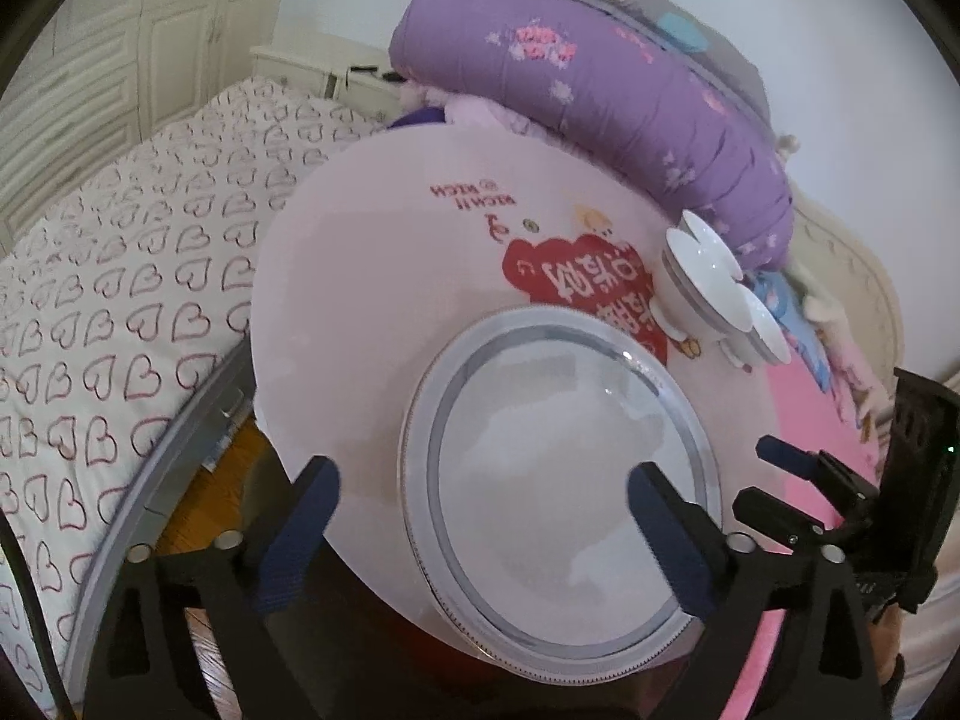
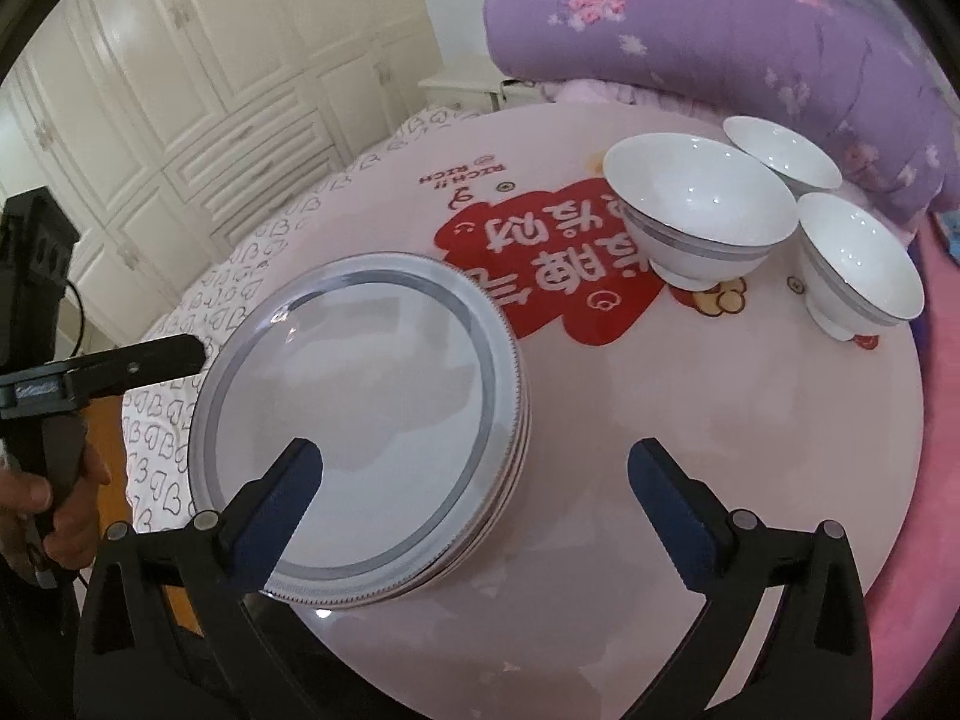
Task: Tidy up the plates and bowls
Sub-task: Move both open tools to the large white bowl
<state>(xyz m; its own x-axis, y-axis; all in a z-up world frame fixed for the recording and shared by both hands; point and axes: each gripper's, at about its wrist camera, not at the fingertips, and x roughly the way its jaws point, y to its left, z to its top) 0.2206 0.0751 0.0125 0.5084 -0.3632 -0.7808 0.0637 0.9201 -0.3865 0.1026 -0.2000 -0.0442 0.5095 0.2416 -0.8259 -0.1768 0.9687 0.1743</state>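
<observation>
Plate stack: table edge, seven o'clock. Three bowls: two o'clock. Left hand-held gripper, right hand-held gripper: both agape, empty. Risk: nudged stack overhanging edge slides off.

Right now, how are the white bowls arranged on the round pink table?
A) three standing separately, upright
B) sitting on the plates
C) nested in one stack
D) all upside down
A: three bowls stand apart, openings up, on the table, well clear of the plate stack.
</observation>
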